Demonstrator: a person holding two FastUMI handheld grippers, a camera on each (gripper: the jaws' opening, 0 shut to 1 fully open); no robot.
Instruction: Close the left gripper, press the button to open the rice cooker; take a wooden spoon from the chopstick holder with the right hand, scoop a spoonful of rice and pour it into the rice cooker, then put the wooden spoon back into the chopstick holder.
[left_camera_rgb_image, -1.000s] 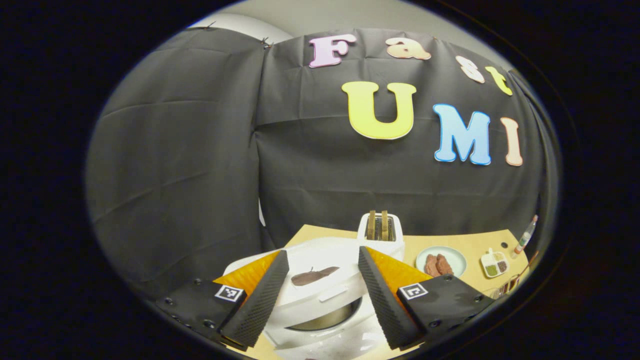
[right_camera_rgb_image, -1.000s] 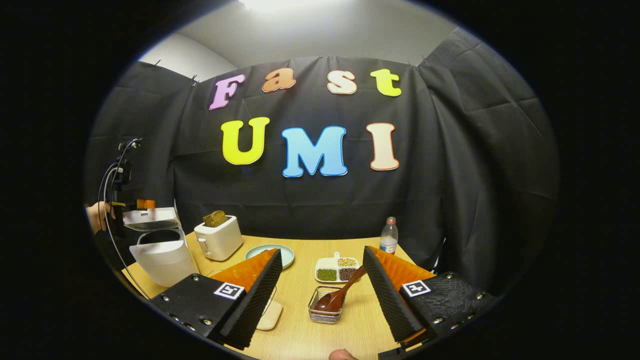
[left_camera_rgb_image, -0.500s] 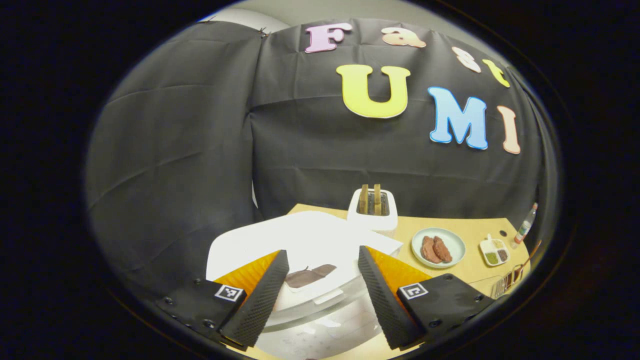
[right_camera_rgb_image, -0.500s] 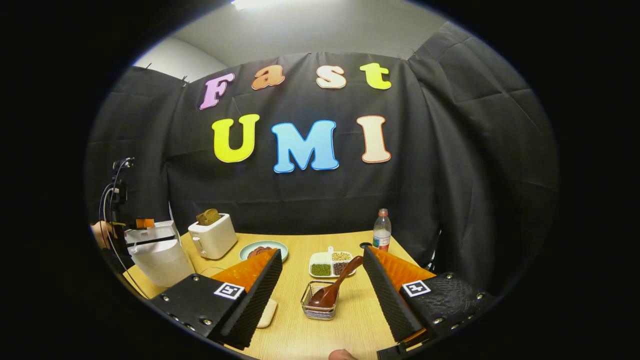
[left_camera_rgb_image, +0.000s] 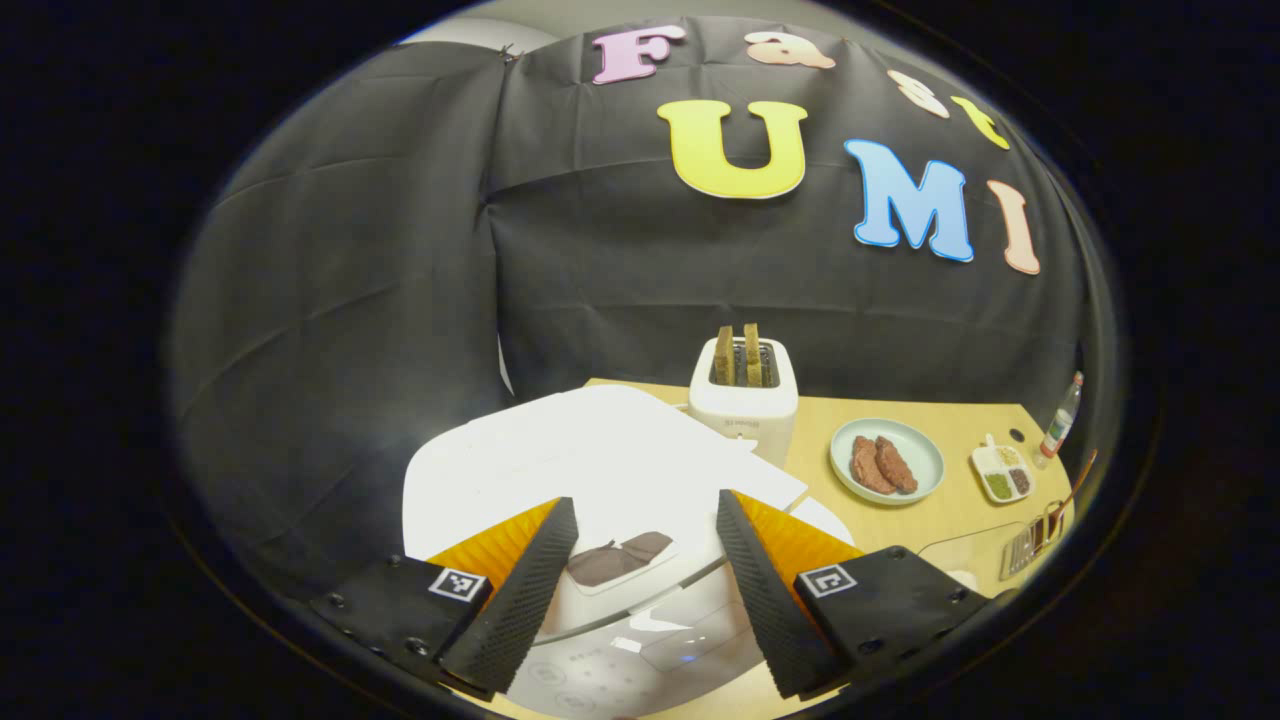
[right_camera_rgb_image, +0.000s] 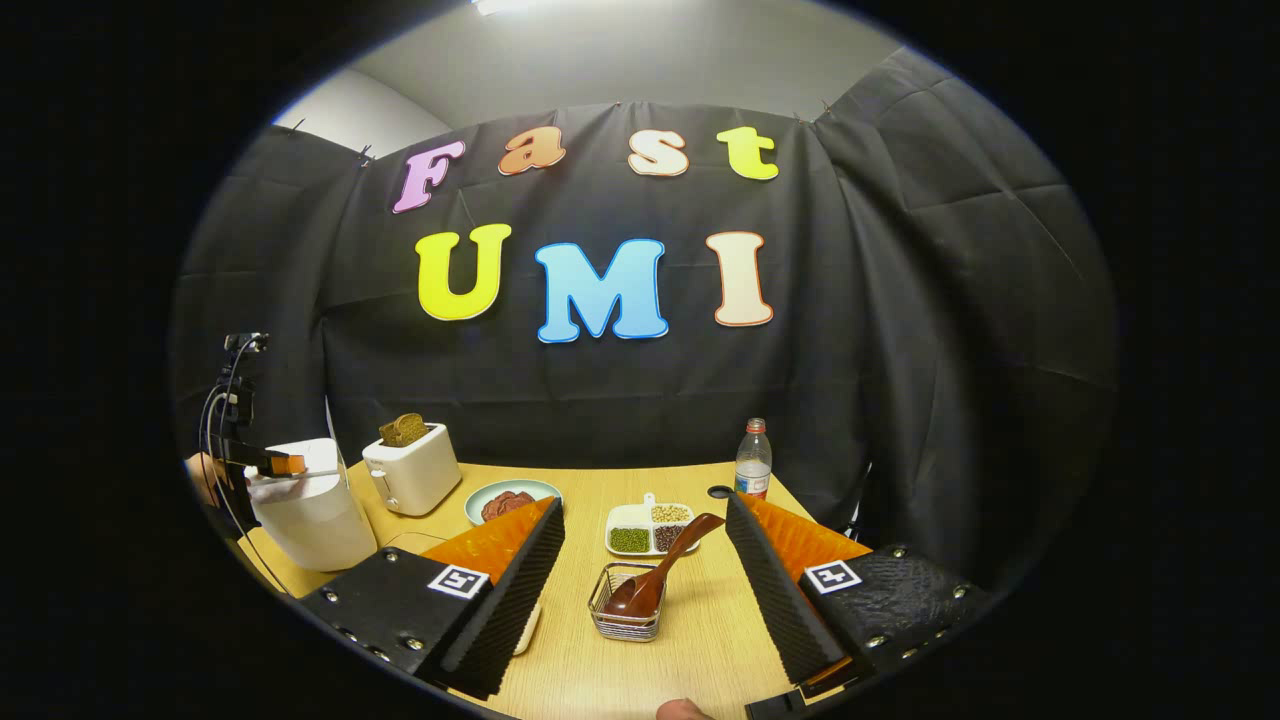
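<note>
The white rice cooker (left_camera_rgb_image: 600, 470) stands at the table's (right_camera_rgb_image: 690, 640) left end, lid down, with the left gripper (left_camera_rgb_image: 640, 580) right above it, jaws spread and empty. Right of the rice cooker come a toaster (left_camera_rgb_image: 745, 400), a plate (left_camera_rgb_image: 915, 455) and a sectioned dish (right_camera_rgb_image: 645, 525). The right gripper (right_camera_rgb_image: 645, 590) hangs open, well right of the rice cooker, just before the wire chopstick holder (right_camera_rgb_image: 620, 612) where the wooden spoon (right_camera_rgb_image: 660, 570) leans.

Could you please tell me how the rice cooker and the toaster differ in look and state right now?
The rice cooker is the larger, rounded body with its lid down; the toaster is a smaller box with bread standing out of its open top slots. The left gripper hovers at the cooker; nothing touches the toaster. Both are white and stand on the table.
</note>
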